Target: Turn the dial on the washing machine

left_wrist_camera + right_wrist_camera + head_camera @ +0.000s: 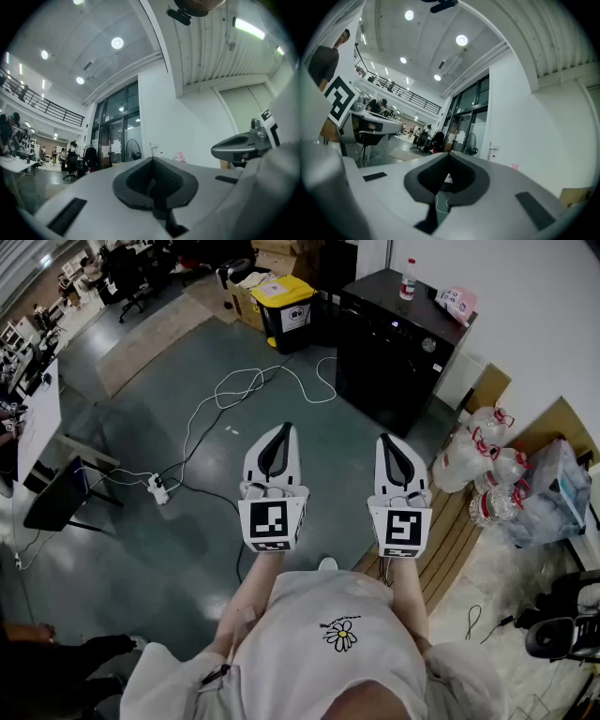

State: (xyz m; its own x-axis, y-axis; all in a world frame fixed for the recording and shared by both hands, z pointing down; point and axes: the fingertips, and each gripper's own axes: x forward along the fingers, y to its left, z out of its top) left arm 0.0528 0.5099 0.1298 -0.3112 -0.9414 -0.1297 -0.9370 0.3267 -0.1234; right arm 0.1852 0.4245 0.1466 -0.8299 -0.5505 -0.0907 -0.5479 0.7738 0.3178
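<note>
The left gripper [284, 430] and right gripper [385, 441] are held closed and empty, well apart from the washing machine [384, 371]. Its dial [428, 345] is seen on the front panel.

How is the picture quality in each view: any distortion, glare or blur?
Head view: even light, edges bent, the black washing machine dark but sharp. Left gripper view: strong fisheye, black corners, a ceiling lamp glares. Right gripper view: same fisheye, a round ceiling light burns white.

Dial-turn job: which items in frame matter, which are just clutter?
Job:
washing machine, its dial, left gripper and right gripper, both shut and empty.

Clutter:
yellow-lidded bin, bottle on the machine, white floor cable, power strip, water jugs.
</note>
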